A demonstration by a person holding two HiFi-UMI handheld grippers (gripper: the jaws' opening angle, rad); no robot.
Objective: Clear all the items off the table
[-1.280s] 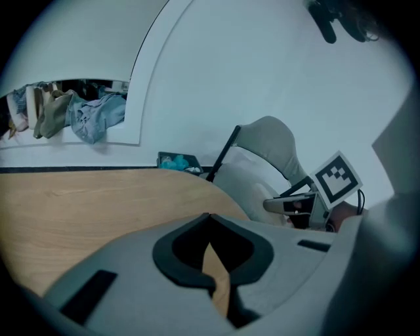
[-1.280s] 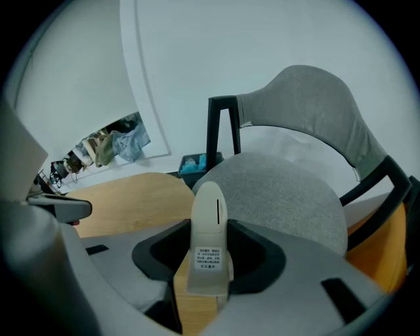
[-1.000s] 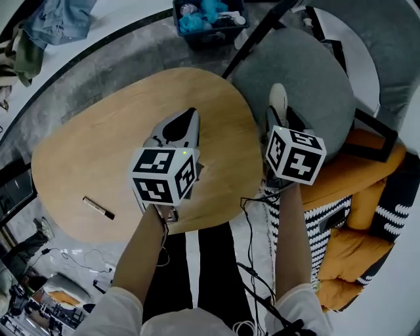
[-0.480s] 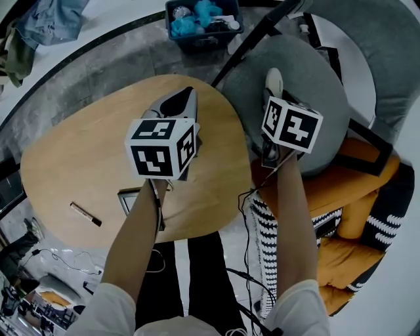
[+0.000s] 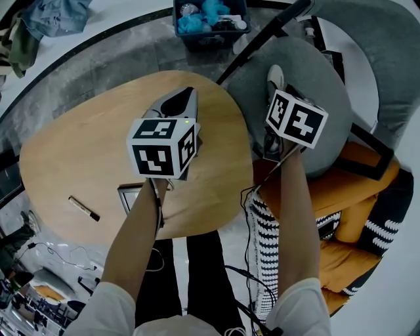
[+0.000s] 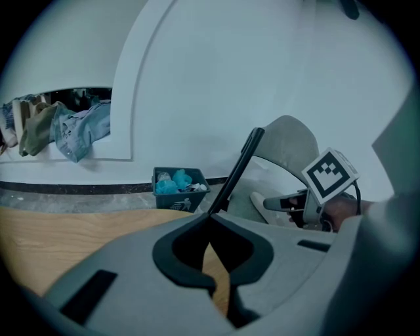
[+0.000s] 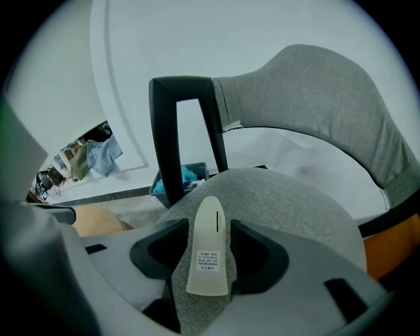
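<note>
A slim white device (image 7: 210, 256) with a small label lies flat on the grey chair seat (image 7: 295, 210), between the jaws of my right gripper (image 7: 209, 224). Those jaws are opening and stand just off its sides. From the head view the device (image 5: 274, 82) pokes out beyond the right gripper (image 5: 274, 102), to the right of the wooden table (image 5: 79, 144). My left gripper (image 5: 186, 94) hovers over the table's far right part, shut and empty, its tips meeting (image 6: 209, 216). A black-and-tan marker (image 5: 84, 208) and a small dark-framed flat item (image 5: 128, 195) lie near the table's front edge.
A blue bin (image 5: 210, 16) full of small things stands on the floor beyond the table. The chair's black frame (image 7: 164, 131) rises behind the seat. Orange cushions (image 5: 354, 177) and black-and-white striped fabric (image 5: 328, 230) lie at the right. Cables trail by my feet.
Both grippers have shifted a little farther away; the right one carried the white device over the chair seat and its jaws have widened. The dark-framed item by my left arm came into sight.
</note>
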